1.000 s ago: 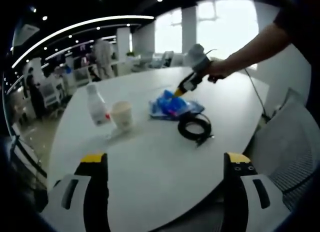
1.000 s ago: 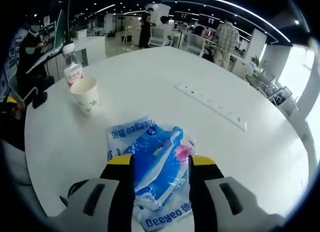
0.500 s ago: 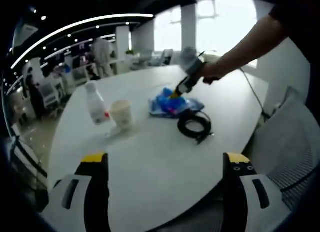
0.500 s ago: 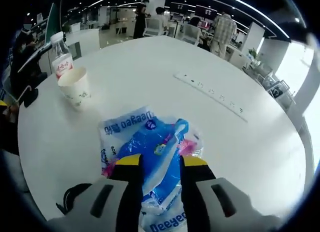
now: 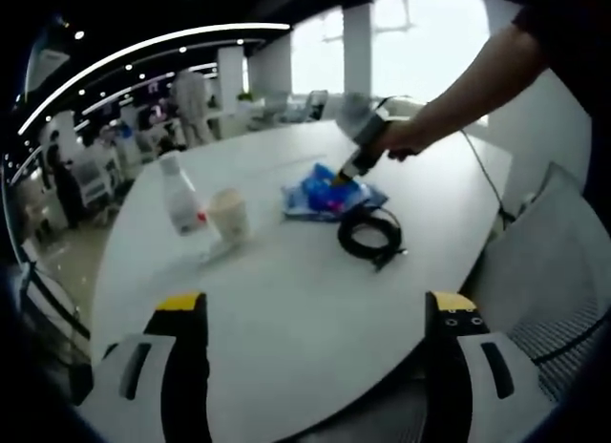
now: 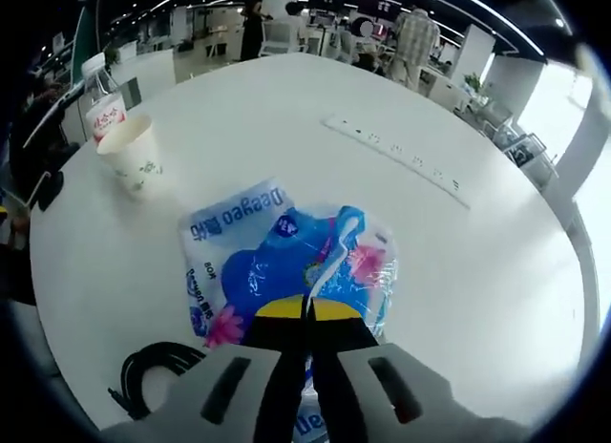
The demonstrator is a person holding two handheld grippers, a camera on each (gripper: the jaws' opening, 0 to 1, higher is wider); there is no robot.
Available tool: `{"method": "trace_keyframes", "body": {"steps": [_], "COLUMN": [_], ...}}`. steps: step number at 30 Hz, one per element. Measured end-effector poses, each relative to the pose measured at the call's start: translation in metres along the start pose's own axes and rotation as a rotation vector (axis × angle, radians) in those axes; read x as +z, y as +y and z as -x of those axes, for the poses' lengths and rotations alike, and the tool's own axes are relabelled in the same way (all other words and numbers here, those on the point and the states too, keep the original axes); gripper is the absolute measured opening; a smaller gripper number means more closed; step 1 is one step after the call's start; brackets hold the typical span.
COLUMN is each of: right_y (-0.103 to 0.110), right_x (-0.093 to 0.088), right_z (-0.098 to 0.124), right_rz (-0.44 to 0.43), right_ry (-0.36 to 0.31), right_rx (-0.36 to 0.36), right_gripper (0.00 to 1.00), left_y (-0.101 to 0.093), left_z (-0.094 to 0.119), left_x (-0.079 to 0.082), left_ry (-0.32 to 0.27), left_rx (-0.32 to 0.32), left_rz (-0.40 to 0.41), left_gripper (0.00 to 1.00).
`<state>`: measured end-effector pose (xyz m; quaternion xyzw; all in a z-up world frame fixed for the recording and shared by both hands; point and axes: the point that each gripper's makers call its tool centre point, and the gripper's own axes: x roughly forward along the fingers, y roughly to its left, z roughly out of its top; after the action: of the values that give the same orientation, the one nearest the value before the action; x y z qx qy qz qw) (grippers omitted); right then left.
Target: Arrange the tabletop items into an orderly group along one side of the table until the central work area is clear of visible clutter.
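Note:
On the round white table (image 5: pixel 286 300) lies a blue plastic packet (image 6: pixel 277 257), which also shows mid-table in the left gripper view (image 5: pixel 315 193). My right gripper (image 6: pixel 307 311) is shut on the packet's near edge, and it reaches in from the right, held by a person's hand, in the left gripper view (image 5: pixel 355 161). A coiled black cable (image 5: pixel 370 235) lies just beside the packet, at lower left in the right gripper view (image 6: pixel 153 369). A paper cup (image 5: pixel 227 214) (image 6: pixel 129 152) and a plastic bottle (image 5: pixel 179 193) (image 6: pixel 103 114) stand together further left. My left gripper (image 5: pixel 315 309) hangs open over the near table edge, holding nothing.
A power strip (image 6: pixel 396 161) is set into the table beyond the packet. A mesh office chair (image 5: pixel 558 271) stands at the table's right edge. Desks, chairs and several people fill the office behind.
My right gripper's jaws, open around the blue packet before, have closed onto it. The left gripper has stayed put and open.

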<state>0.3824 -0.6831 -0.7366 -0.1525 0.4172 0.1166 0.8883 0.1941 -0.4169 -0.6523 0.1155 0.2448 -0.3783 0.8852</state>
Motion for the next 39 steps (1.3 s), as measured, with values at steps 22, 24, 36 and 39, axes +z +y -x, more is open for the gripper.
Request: {"method": "trace_keyframes", "body": {"steps": [22, 24, 36, 39], "right_y": [0.009, 0.011, 0.005, 0.004], "right_x": [-0.002, -0.001, 0.001, -0.002], "right_z": [0.026, 0.03, 0.057, 0.061], "right_rz": [0.215, 0.248, 0.444, 0.484], "right_ry": [0.026, 0.02, -0.006, -0.008], "right_rx": [0.086, 0.099, 0.122, 0.128], "right_gripper": [0.0, 0.0, 0.0, 0.0], "left_y": [-0.002, -0.003, -0.002, -0.001], "left_z": [-0.001, -0.001, -0.001, 0.0], "left_x": [-0.003, -0.002, -0.002, -0.002], "left_ry": [0.01, 0.005, -0.003, -0.007], "left_rx": [-0.007, -0.01, -0.012, -0.008], "left_rz": [0.005, 0.006, 0.004, 0.007], "left_gripper": [0.87, 0.88, 0.88, 0.88]}}
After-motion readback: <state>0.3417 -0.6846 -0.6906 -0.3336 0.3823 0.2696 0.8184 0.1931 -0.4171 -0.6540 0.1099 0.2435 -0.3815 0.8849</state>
